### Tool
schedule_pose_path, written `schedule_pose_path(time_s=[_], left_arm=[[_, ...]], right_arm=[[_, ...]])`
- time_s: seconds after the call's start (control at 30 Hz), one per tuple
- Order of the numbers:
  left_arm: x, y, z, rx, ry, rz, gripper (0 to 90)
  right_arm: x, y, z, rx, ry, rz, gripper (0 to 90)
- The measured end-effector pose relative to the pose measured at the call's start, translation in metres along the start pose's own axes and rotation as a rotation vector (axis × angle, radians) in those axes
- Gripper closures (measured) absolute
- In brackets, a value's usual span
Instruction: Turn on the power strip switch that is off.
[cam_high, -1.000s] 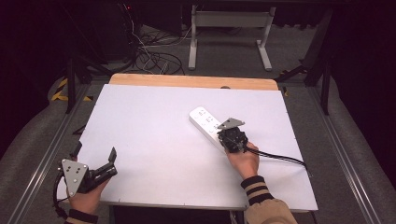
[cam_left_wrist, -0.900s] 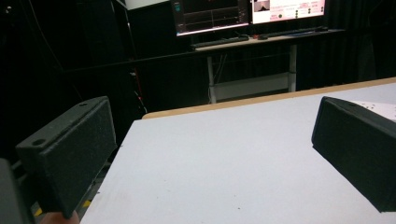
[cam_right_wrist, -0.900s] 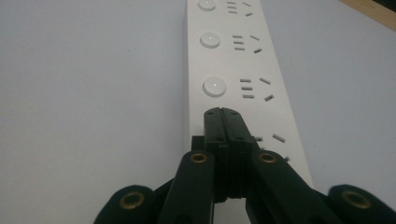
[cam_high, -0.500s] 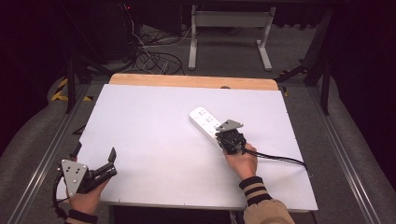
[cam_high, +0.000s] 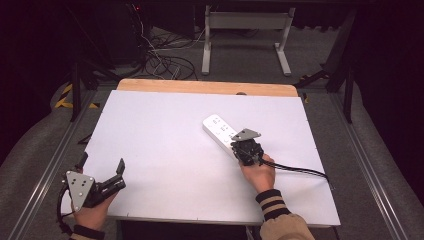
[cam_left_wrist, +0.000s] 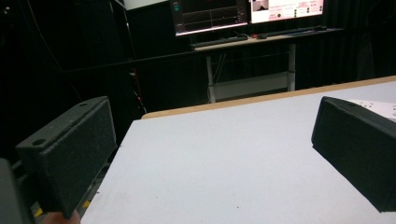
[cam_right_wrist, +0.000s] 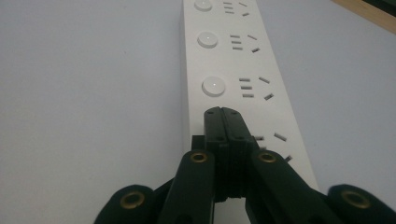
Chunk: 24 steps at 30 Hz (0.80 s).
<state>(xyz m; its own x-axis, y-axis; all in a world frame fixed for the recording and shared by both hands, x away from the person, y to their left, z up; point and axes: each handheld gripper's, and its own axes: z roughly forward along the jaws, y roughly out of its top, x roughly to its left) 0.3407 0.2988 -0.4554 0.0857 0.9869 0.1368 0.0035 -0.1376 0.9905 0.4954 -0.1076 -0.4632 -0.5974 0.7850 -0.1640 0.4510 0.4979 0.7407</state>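
White power strip (cam_high: 222, 131) lies right of centre on the counter (cam_high: 165, 145); right gripper (cam_right_wrist: 223, 114), jaws fully closed, sits over a switch button (cam_right_wrist: 213, 87), likely pressing next; left gripper (cam_high: 112, 175) waits wide open, lower left.

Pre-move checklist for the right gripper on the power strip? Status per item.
1. Right gripper jaws shut, tips together: ok.
2. Tips over the power strip, at its nearest switch position: ok.
3. Tips actually touching the strip: cannot tell.
4. Power strip lying flat on the table: ok.
5. Left gripper open, holding nothing, far from the strip at the table's near left corner: ok.
6. Which switches are on: cannot tell.
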Motion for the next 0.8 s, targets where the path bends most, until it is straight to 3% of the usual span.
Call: schedule_pose_path(time_s=[0.8], left_arm=[[-0.0001, 0.0, -0.0001, -0.003, -0.002, -0.001, 0.2]], right_arm=[[0.0009, -0.0026, 0.0003, -0.015, -0.006, 0.014, 90.0]])
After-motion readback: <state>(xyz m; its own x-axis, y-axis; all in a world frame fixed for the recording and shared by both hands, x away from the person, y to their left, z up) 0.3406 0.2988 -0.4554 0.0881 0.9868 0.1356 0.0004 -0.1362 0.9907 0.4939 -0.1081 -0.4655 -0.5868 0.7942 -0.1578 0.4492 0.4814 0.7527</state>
